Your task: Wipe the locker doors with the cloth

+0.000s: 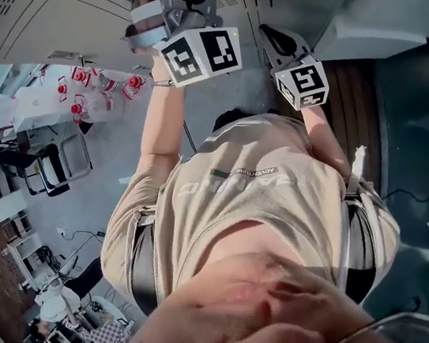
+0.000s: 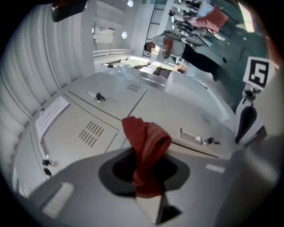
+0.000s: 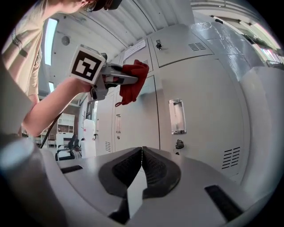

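**Left clamped on cloth, right shut with nothing in it**

Left gripper (image 2: 147,174): jaws clenched on the red cloth (image 2: 146,139). The cloth bunches up out of the jaws toward the locker doors (image 3: 204,80).

In the right gripper view the cloth sits up and left of the label holder (image 3: 176,116), over the seam between two doors. It's right at the metal, but I can't tell if it's actually pressing on it. My forearm (image 3: 49,106) is raised and comes in from further left of the holder.

Same door as the holder:
- key lock (image 3: 179,144) just below the holder
- vent slots (image 3: 230,157) down and right of the holder
- paper note (image 3: 134,48) on the upper door, above and left of the holder

Right gripper (image 3: 142,165): jaws closed flat against each other, nothing between them. It points at the door face below the holder and is apart from the surface. In the head view it's held up just right of the left gripper, both raised in front of the lockers.
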{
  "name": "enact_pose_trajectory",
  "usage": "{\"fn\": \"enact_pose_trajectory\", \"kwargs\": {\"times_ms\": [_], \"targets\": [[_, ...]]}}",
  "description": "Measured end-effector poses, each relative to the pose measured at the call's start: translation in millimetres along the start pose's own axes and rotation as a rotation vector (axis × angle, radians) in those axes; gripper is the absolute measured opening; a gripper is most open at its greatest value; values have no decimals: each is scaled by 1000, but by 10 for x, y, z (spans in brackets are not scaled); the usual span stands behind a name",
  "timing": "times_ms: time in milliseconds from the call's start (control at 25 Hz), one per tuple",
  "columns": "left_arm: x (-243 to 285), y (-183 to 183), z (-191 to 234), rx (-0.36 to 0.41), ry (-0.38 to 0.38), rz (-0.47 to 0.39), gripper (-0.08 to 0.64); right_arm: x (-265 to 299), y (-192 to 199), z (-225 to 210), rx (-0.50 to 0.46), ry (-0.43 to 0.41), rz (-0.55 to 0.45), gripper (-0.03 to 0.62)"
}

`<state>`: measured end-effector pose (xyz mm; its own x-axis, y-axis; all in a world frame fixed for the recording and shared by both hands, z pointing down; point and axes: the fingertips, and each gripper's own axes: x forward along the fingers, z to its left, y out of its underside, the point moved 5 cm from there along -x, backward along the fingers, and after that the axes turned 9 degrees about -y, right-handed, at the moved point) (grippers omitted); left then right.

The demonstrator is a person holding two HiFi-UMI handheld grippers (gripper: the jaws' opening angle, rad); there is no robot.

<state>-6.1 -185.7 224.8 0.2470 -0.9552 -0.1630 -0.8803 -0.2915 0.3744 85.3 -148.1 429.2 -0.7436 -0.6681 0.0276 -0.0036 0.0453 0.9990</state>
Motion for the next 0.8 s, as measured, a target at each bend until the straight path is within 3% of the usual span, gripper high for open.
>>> {"fn": "enact_pose_trajectory", "kwargs": {"times_ms": [160,280,480,800], "targets": [[112,-202,242,176,-131,30,79,-92,19,40,-10,-24,-6,14],[203,-232,370,251,-182,84,79,-195,57,-6,-2,-15,-5,15],[403,-85,338,273,-153,160,78,-233,45,-76,-13,-5,3,15],[549,94,14,324,-96,187,79,-103,-38,-68,15,-45,23,15]]}}
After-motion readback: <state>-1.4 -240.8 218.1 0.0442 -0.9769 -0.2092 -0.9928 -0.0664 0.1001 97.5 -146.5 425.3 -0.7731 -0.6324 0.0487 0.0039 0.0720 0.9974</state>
